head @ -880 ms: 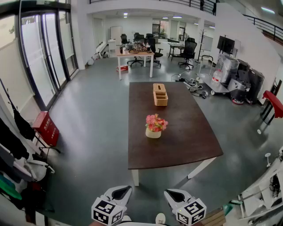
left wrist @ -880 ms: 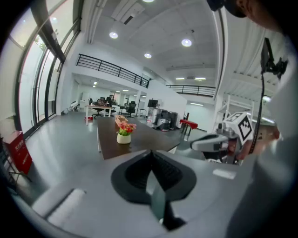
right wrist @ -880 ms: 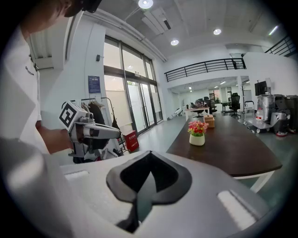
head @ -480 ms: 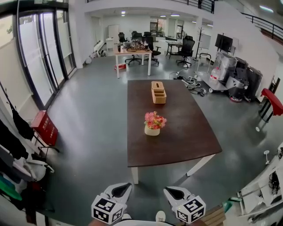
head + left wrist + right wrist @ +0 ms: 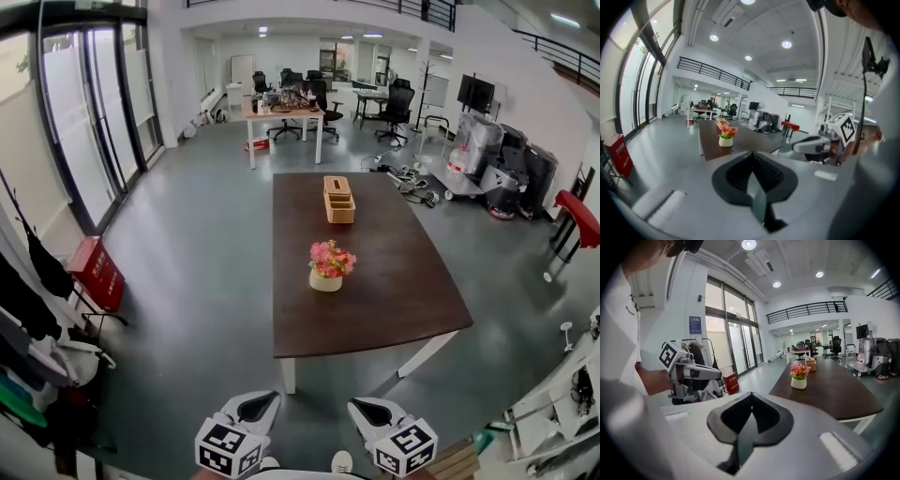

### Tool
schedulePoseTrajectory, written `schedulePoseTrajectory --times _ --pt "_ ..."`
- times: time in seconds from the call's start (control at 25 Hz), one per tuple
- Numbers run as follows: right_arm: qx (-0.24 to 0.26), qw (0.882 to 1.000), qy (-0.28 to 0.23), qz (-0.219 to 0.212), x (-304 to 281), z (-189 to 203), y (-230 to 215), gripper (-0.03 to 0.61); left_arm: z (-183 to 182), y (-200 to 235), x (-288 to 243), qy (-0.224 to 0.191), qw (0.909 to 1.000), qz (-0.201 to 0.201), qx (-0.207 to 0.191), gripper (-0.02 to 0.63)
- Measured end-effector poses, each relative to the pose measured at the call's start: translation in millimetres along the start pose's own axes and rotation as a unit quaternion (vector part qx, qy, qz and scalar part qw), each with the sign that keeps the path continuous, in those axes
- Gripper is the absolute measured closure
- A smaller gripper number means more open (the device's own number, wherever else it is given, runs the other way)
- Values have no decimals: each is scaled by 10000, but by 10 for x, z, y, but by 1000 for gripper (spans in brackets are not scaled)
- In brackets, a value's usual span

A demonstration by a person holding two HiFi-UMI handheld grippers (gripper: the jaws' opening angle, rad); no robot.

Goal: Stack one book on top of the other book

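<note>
The grey left gripper point(image 5: 752, 153) and grey right gripper point(image 5: 751, 393) are held clenched, empty, short of the long dark-brown table point(image 5: 394, 281) — no books are shown anywhere, so the white pot of pink flowers point(image 5: 326, 270) could be struck while searching.

Head cam high, angled down; gripper cams low, fwd; table point(image 5: 394, 281) shared

The head view's bottom edge cuts off the left hand-held gripper point(image 5: 255, 405) and the right hand-held gripper point(image 5: 371, 409).
</note>
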State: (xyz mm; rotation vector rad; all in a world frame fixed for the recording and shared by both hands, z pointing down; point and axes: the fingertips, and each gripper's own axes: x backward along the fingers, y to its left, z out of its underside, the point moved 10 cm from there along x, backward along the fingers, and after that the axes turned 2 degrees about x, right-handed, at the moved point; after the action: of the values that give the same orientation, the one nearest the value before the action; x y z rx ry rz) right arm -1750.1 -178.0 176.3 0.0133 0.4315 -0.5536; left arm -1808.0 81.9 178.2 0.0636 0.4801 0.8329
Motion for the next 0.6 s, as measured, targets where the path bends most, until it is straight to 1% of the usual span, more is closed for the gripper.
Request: schedulePoseTrajectory --times 0.16,0.28,0.44,0.6 --pt "-34 10000 -35 19 12 -18 14 577 -2 6 21 -41 10000 4 -33 607" --pt "-62 9999 -78 114 29 -36 25 577 -45 9 30 -45 10000 60 -62 607" --pt "-153 9992 -130 358 122 36 75 577 2 43 3 40 9995 238 -193 607" --pt "-334 9967 -191 714 234 86 204 577 -22 92 -41 160 9980 527 -318 607"
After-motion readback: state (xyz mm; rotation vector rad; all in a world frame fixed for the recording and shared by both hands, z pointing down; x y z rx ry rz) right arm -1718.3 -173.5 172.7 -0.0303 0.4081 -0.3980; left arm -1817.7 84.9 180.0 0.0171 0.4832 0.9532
